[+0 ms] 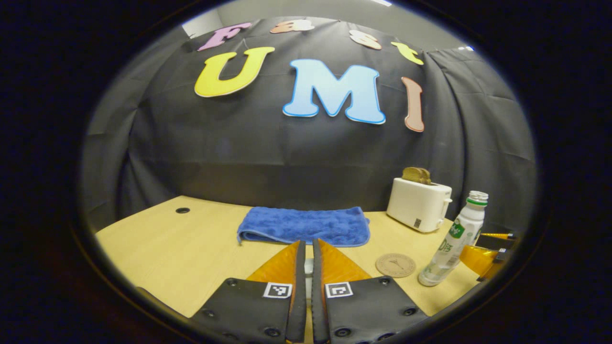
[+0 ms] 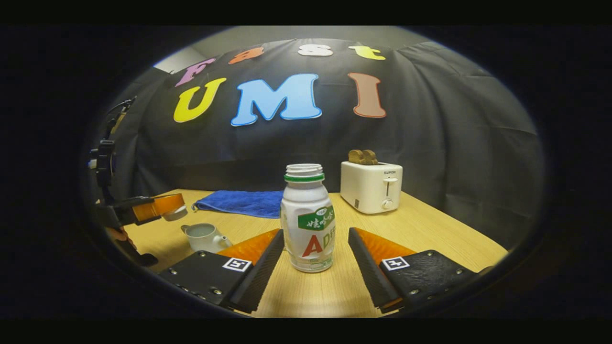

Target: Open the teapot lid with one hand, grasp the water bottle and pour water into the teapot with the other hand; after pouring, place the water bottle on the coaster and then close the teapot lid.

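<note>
1. While the right tongs (image 2: 315, 253) stand released, jaws wide either side of the water bottle (image 2: 308, 220) and touching neither flank, a careless close could knock the uncapped bottle over.
2. The left tongs (image 1: 308, 267), seen from the right gripper view, hold the teapot lid (image 2: 174, 213) clenched above and apart from the teapot (image 2: 204, 237); a slack grip would drop it.
3. The teapot sits open on the bench (image 2: 430, 234); I cannot tell whether it holds water.
4. The bottle looks nearly empty, perhaps a little at the bottom.
5. The coaster (image 1: 395, 265) lies bare just beside the bottle; the toaster (image 2: 370, 186) holds bread.
</note>
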